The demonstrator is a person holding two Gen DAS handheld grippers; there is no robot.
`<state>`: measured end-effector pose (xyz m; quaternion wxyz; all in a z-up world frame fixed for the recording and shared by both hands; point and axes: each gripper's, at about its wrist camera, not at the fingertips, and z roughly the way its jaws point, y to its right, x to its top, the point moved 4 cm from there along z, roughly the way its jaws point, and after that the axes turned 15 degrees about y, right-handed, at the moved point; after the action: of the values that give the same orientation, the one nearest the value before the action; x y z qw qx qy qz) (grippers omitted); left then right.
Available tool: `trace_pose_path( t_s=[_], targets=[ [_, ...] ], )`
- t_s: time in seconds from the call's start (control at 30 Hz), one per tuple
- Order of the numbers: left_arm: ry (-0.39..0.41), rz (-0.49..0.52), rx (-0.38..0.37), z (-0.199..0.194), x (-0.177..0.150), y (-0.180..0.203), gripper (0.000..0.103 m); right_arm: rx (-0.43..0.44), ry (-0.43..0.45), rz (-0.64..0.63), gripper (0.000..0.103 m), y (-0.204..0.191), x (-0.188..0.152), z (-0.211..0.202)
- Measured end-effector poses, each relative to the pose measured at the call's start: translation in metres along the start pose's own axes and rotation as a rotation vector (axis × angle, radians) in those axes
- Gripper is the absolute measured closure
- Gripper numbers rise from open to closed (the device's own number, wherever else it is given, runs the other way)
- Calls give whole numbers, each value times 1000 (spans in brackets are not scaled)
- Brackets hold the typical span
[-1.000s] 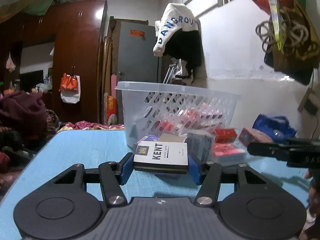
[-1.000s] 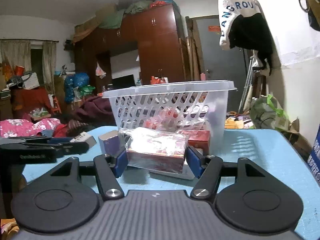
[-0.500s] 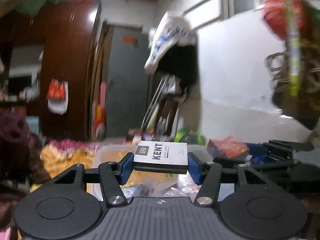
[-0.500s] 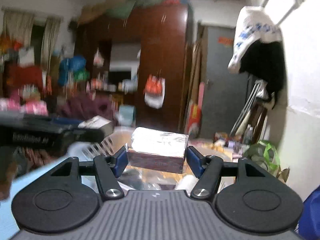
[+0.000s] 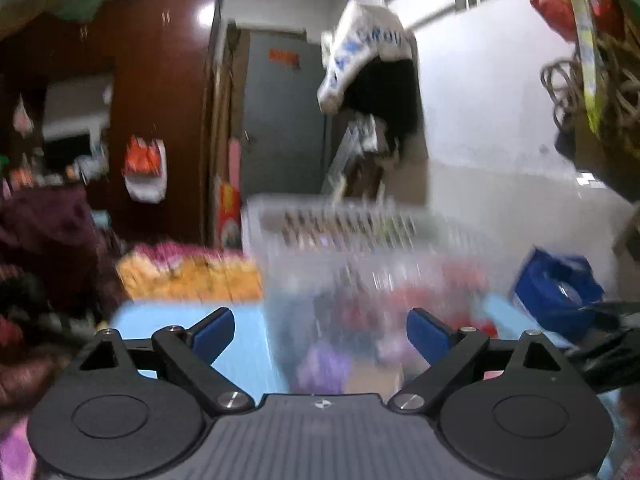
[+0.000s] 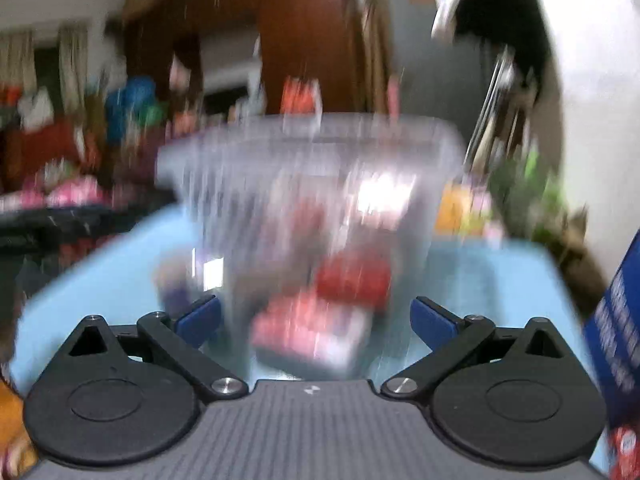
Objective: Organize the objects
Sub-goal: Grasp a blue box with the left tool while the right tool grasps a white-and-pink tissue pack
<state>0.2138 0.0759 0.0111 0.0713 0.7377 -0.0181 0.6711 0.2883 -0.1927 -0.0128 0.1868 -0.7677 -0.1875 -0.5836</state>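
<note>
Both views are blurred by motion. A clear plastic basket (image 5: 360,240) (image 6: 312,152) stands on the light blue table (image 5: 160,320) (image 6: 480,280) with red and other packs showing through its wall. My left gripper (image 5: 320,332) has its blue pads wide apart, the jaws opening, nothing between them. My right gripper (image 6: 316,320) is just as wide, its jaws opening, with nothing held. Red packs (image 6: 352,280) lie in front of the basket. The white KENT pack and the shiny red pack are no longer in the jaws; where they lie is lost in the blur.
A blue bag (image 5: 556,292) sits at the table's right side. A dark wardrobe (image 5: 160,120) and a grey door (image 5: 280,120) stand behind. Clothes hang on the white wall (image 5: 500,100). A blue box (image 6: 616,320) is at the right edge.
Both grippers went up over the basket with their packs, then opened and let them go. Now both have pulled back lower, facing the basket's side, with nothing in the jaws.
</note>
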Motion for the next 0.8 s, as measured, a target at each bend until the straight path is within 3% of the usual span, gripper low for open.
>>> trace_pose_path(
  t_s=[0.07, 0.3, 0.37, 0.4, 0.53, 0.6, 0.63, 0.73, 0.8],
  targets=[
    [-48, -22, -9, 0, -14, -1, 13, -19, -43, -28, 0, -5, -12, 11],
    [-107, 14, -40, 10, -36, 10, 13, -87, -137, -72, 1, -12, -25, 39],
    [-125, 12, -45, 17, -37, 14, 15, -86, -149, -62, 8, -11, -26, 40],
    [-139, 14, -43, 17, -41, 16, 16, -83, -145, -47, 16, -12, -28, 35],
    [-182, -21, -73, 24, -43, 20, 19, -81, -131, -65, 21, -13, -28, 27],
    [-179, -24, -74, 25, -43, 23, 37, -94, -96, -78, 21, -11, -26, 16],
    [-180, -22, -72, 25, -44, 24, 58, -98, -71, -73, 21, -8, -25, 9],
    [-159, -60, -74, 22, -45, 22, 59, -87, -42, -32, 21, 3, -27, -4],
    [-90, -84, -87, 11, -42, 20, 59, -72, -20, 19, 21, 12, -27, -12]
  ],
)
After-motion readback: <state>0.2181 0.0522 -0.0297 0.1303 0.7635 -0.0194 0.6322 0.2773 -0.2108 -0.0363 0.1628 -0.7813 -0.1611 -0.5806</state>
